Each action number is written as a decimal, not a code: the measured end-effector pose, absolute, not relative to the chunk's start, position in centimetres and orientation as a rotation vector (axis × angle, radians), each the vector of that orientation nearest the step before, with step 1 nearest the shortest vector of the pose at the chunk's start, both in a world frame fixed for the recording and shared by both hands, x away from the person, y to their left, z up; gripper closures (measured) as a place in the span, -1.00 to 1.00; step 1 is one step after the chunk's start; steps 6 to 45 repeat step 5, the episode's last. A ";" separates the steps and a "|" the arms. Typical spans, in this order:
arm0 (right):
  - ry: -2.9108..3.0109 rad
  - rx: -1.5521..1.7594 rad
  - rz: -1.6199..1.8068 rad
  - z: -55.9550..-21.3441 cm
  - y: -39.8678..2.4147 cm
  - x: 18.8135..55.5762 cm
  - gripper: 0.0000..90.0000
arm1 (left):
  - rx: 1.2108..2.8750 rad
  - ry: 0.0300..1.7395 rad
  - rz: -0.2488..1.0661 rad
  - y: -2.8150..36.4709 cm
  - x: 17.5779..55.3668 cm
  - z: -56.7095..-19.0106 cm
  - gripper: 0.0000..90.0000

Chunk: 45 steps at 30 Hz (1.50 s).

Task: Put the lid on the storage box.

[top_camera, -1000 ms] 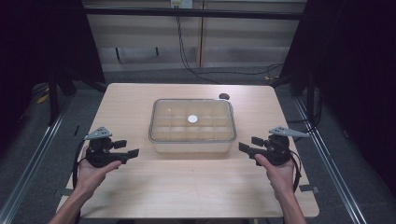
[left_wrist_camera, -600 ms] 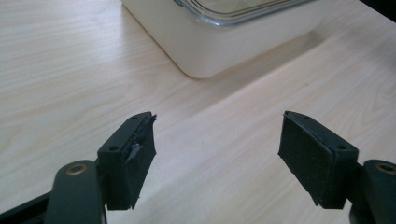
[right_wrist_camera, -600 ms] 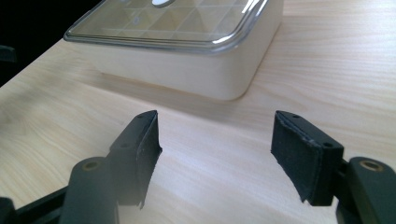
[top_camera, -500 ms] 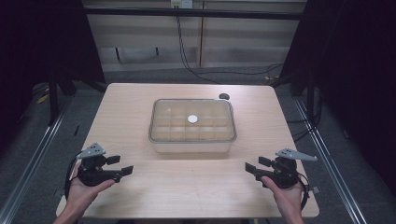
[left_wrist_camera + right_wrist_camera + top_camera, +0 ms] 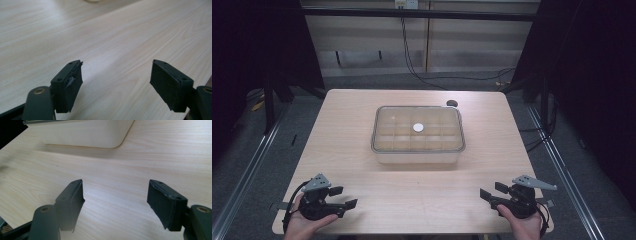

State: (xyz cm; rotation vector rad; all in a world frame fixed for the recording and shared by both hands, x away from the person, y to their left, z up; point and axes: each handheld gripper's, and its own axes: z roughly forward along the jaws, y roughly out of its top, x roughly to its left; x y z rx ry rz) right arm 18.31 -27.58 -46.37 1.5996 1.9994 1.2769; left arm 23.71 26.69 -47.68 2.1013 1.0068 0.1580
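Hand-held gripper (image 5: 488,196) apparently well short of container (image 5: 417,134).

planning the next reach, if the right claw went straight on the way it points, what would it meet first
Probably the clear lidded container. The right claw stands open with nothing between its jaws, over bare table. The container's near corner lies ahead, slightly left, so it might just pass it.
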 end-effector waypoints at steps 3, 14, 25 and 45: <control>1.998 1.598 1.271 -46.6 -27.6 18.3 -0.37 | 2.095 1.025 0.186 27.1 23.9 -47.7 -0.44; 2.013 1.587 1.251 -47.0 -27.6 18.5 -0.39 | 2.077 1.044 0.171 27.5 24.1 -47.8 -0.44; 2.013 1.587 1.251 -47.0 -27.6 18.5 -0.39 | 2.077 1.044 0.171 27.5 24.1 -47.8 -0.44; 2.013 1.587 1.251 -47.0 -27.6 18.5 -0.39 | 2.077 1.044 0.171 27.5 24.1 -47.8 -0.44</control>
